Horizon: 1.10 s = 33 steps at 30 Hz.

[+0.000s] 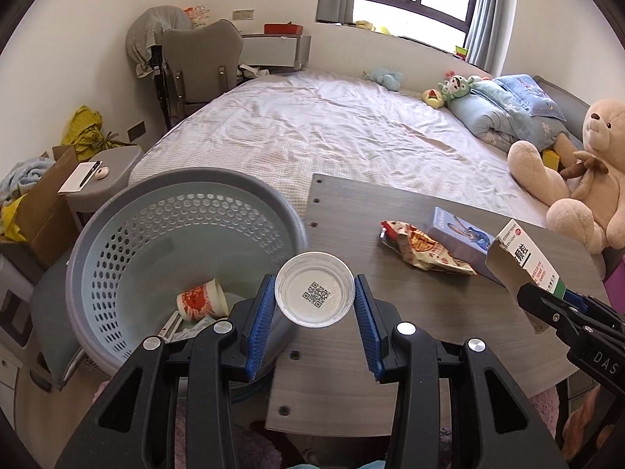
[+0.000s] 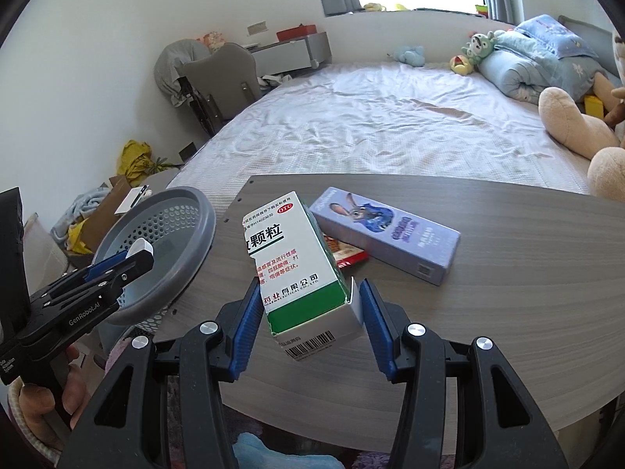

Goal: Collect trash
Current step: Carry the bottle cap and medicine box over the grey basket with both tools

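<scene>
I am holding two pieces of trash at once, nearest to me. My left gripper (image 1: pixel 315 301) is clenching a clear plastic cup (image 1: pixel 315 288) between its blue fingers (image 1: pixel 261 308), bottom facing the camera, hanging right at the bin's near rim. My right gripper (image 2: pixel 308 308) is grasping a white and green medicine box (image 2: pixel 297 269) by its lower end, lifted clear above the surface (image 2: pixel 508 305).

Just past the cup, the grey perforated bin (image 1: pixel 117 242) is tilting toward me, already holding a red-printed paper cup (image 1: pixel 201 299) and some paper scraps I am not able to identify at this angle. So I am judging the job as roughly midway: some items are in, two are in transit.

Farther out on the surface, a crumpled snack wrapper (image 1: pixel 422 250) and a purple cartoon box (image 2: pixel 386 240) are lying side by side, touching or nearly so, and waiting. Beyond them the bed (image 1: pixel 332 129) is carrying only bedding and soft toys.
</scene>
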{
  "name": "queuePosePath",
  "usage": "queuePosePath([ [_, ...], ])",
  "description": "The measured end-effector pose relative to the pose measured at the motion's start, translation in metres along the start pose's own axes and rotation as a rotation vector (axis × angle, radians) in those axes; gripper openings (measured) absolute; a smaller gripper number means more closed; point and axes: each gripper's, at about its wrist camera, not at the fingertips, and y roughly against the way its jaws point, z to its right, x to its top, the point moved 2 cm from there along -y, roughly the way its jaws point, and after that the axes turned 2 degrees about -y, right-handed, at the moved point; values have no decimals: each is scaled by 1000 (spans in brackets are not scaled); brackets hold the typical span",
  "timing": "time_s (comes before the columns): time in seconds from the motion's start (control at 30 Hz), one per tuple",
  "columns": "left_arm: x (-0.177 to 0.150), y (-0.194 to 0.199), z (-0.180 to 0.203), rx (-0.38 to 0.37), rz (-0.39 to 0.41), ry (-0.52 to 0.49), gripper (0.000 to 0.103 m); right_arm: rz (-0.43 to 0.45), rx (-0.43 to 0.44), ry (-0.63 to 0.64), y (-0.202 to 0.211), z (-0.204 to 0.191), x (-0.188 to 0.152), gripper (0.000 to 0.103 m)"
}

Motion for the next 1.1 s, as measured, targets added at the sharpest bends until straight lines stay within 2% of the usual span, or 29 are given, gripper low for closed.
queuePosePath([
  [0.27, -3, 1, -73, 79, 4, 84, 39, -54, 72, 115, -41, -71, 13, 49],
  [0.5, 1, -8, -116, 121, -11, 129, 39, -93, 113, 176, -70, -114, 22, 49],
  [0.77, 12, -25, -140, 154, -32, 146, 39, -129, 155, 226, -99, -149, 31, 49],
  [1.1, 19, -39, -147, 158, -40, 163, 39, -149, 173, 252, -118, -159, 40, 50],
])
